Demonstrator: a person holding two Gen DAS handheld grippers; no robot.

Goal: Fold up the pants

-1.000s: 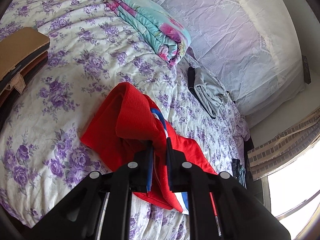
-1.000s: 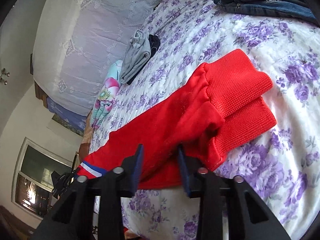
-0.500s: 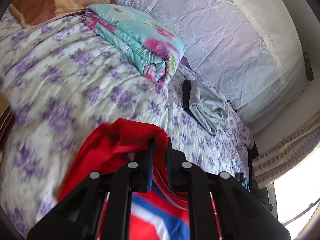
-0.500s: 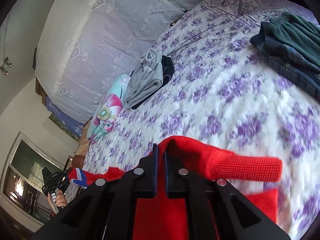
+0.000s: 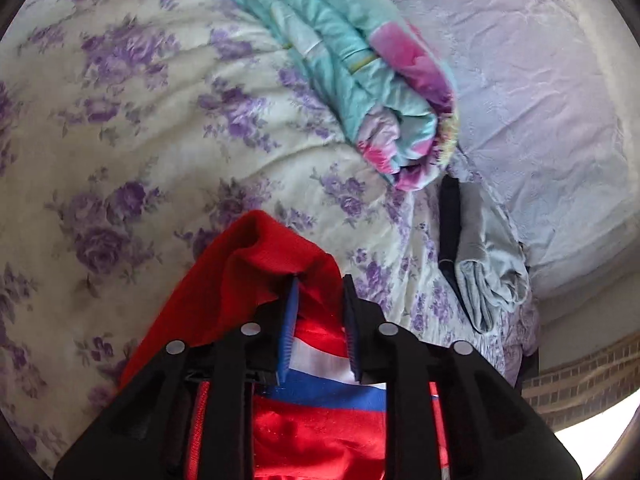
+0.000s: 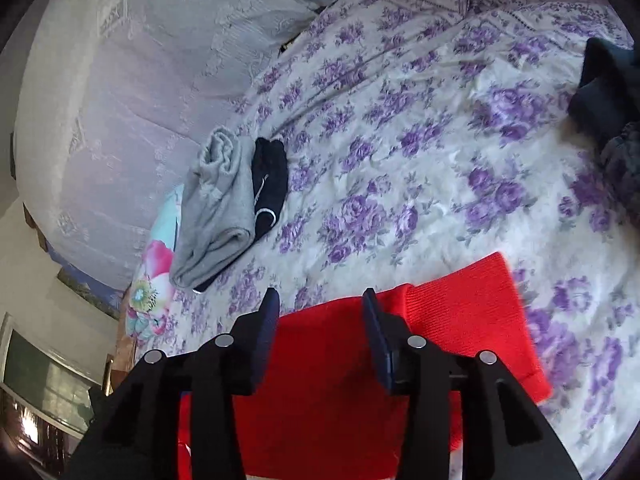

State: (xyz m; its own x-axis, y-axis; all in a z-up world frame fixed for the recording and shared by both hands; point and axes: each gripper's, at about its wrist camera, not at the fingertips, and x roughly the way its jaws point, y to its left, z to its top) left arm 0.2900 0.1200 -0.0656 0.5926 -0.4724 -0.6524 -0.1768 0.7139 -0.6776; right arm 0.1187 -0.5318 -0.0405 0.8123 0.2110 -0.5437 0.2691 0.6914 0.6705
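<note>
Red pants lie folded over on the bed, at 6 o'clock in both views. Left gripper and right gripper: fingers spread, pinching nothing. One fold appears laid; further folds and smoothing likely remain.

Purple-flowered bed, sunlit window

Purple-flowered bedspread covers bed. Rolled teal-pink quilt near lace-draped headboard. Folded grey garment touching black one. Dark clothes, possibly jeans, at right edge.
</note>
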